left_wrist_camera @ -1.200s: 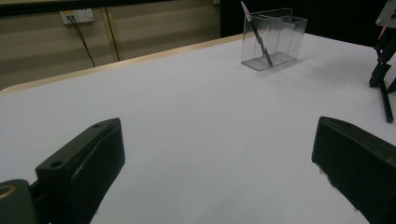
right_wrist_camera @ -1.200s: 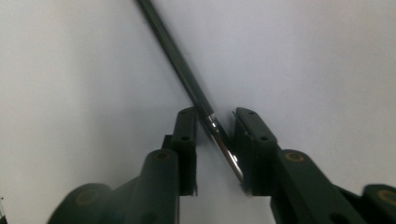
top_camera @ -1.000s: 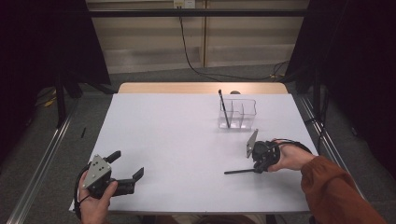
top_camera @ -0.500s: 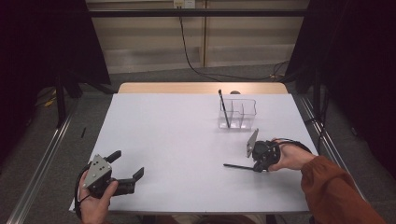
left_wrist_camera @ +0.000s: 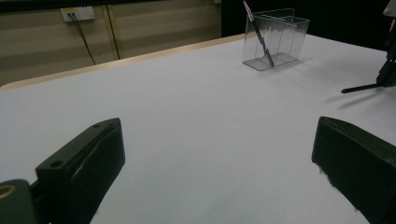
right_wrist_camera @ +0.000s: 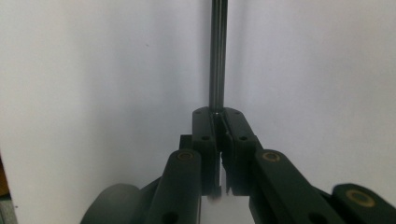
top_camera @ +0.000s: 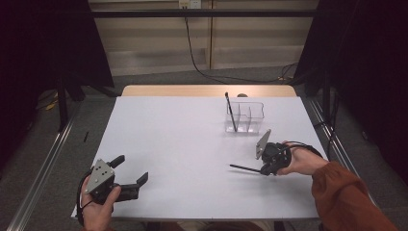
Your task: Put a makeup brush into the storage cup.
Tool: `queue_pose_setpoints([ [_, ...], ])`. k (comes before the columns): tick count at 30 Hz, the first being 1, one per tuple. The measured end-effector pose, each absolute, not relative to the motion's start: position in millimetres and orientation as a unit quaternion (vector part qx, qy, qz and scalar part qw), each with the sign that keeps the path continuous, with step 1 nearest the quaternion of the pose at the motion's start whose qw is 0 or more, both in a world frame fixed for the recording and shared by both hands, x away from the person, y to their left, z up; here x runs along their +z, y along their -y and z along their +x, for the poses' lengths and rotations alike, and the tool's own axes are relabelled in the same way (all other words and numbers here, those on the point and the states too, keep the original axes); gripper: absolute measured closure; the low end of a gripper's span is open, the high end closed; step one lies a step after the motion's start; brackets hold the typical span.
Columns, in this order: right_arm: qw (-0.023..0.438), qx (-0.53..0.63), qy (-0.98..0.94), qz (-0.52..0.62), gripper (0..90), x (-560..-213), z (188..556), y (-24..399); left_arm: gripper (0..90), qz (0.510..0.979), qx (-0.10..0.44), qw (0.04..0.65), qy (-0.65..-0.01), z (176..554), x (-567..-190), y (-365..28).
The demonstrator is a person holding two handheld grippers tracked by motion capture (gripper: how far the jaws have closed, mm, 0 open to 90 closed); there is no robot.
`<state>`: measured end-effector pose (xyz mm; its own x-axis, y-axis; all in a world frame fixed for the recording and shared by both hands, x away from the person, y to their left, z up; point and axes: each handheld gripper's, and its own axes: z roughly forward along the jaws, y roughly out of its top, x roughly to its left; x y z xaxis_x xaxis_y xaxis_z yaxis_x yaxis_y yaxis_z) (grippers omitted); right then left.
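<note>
My right gripper (top_camera: pixel 263 169) sits at the table's right side, shut on one end of a thin black pen (top_camera: pixel 243 168). The pen sticks out level toward the left, just above the white table (top_camera: pixel 192 139), and casts a shadow on it. In the right gripper view the pads (right_wrist_camera: pixel 205 126) pinch the pen (right_wrist_camera: pixel 217 56) at its base. My left gripper (top_camera: pixel 131 169) rests near the front left edge, open, with nothing between its fingers (left_wrist_camera: pixel 84 163). A clear divided holder (top_camera: pixel 246 117) stands at the back right with another black pen (top_camera: pixel 231 111) leaning in it.
The left gripper view shows the holder (left_wrist_camera: pixel 280 37) far ahead and the held pen (left_wrist_camera: pixel 362 87) at the right. Beyond the table's wooden far edge (top_camera: pixel 207 90) are a cable on the floor and dark stands at both sides.
The held pen's free tip has swung slightly toward the far side of the table. Both hands have stayed where they were, and the left gripper remains open.
</note>
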<state>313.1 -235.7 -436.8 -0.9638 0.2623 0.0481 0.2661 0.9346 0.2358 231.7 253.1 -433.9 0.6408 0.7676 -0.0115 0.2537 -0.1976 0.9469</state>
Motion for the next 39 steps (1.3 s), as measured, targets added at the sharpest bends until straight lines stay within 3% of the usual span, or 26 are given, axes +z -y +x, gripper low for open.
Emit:
queue_pose_setpoints([
  [16,-0.023,-0.269,0.942,-0.201,84.6,-423.1,308.6,257.0,2.6,0.737,0.246,0.527,-0.344,231.6,-433.5,-252.6],
  [25,-0.071,-0.36,0.898,-0.242,84.6,-417.6,307.4,259.9,2.6,0.735,0.248,0.528,-0.345,230.9,-432.8,-252.7],
  [39,-0.081,-0.463,0.846,-0.251,84.5,-412.4,298.0,251.5,2.6,0.728,0.244,0.539,-0.346,232.2,-430.0,-249.3],
])
